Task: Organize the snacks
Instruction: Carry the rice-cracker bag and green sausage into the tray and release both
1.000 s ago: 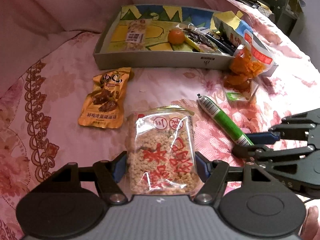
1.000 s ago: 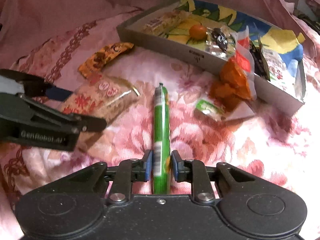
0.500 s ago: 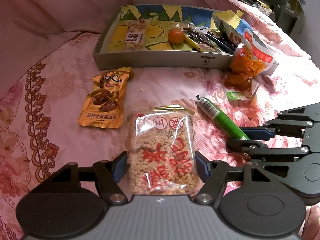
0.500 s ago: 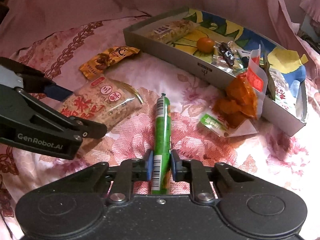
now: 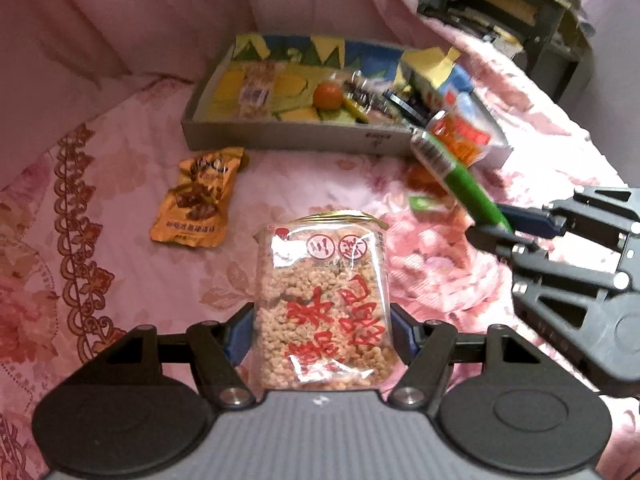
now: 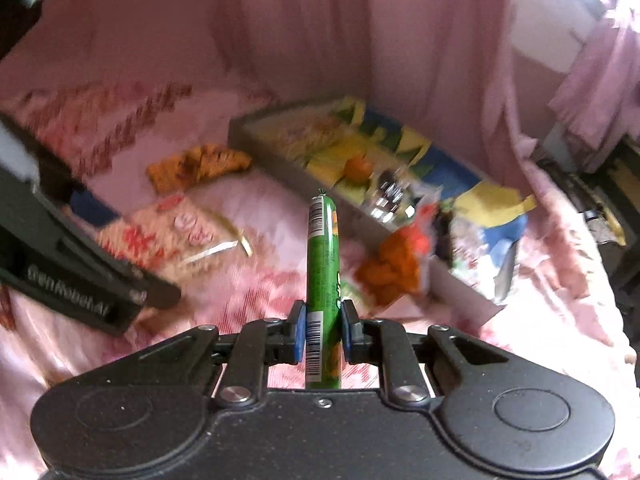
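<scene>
Green sausage stick [image 6: 323, 264] clamped in right claw [image 6: 322, 330], raised over pink bedspread [image 6: 248, 300]

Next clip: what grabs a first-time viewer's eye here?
The green sausage stick, clamped in the right tongs and pointing toward the open box of snacks on the pink floral bedspread. Then the clear rice-crisp packet with red lettering, gripped in the left tongs, beside an orange snack packet.

Glossy clear plastic snack bag [image 5: 324, 304], matt floral cloth [image 5: 132, 276]
</scene>
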`<state>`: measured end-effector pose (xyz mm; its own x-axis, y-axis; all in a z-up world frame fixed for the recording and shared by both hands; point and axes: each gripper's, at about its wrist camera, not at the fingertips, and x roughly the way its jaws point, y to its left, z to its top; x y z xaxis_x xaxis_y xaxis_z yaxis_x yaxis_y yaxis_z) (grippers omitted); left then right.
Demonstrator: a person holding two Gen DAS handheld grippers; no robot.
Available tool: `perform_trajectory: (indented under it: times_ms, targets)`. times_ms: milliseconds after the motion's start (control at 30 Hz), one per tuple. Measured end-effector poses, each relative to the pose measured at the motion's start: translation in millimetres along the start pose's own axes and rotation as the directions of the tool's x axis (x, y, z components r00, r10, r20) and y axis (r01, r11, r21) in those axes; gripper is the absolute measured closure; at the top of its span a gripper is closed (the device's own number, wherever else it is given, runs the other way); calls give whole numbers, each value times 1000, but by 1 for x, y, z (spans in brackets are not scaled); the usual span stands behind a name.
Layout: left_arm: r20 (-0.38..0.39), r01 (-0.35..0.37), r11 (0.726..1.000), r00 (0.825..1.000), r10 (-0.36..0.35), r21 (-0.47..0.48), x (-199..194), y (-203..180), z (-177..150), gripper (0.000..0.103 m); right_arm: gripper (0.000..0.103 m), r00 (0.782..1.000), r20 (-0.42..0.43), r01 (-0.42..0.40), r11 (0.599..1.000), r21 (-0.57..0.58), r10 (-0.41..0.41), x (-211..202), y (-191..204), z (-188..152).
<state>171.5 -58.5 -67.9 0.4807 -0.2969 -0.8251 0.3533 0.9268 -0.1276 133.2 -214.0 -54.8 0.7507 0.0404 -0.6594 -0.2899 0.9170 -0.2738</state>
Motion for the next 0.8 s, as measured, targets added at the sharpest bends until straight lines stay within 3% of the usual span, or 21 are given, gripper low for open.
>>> perform_trajectory:
  times_ms: [267, 533, 700, 800]
  targets:
    - [174, -14, 1000, 985, 18, -26, -29, -6, 24, 31, 85, 981, 176, 55, 989, 138, -79, -26, -31, 14]
    - [354, -59, 998, 933, 65, -29, -41, -18, 93, 31, 84, 952, 270, 70, 963, 260, -142, -19, -90, 33]
    - [405, -59, 998, 912, 67, -31, -23, -33, 140, 31, 84, 942, 286, 71, 936, 346, -177, -3, -129, 38]
    - [393, -27, 999, 919, 41, -42, -2, -40, 166, 31, 84, 942, 285, 56, 920, 388, -177, 10, -148, 42]
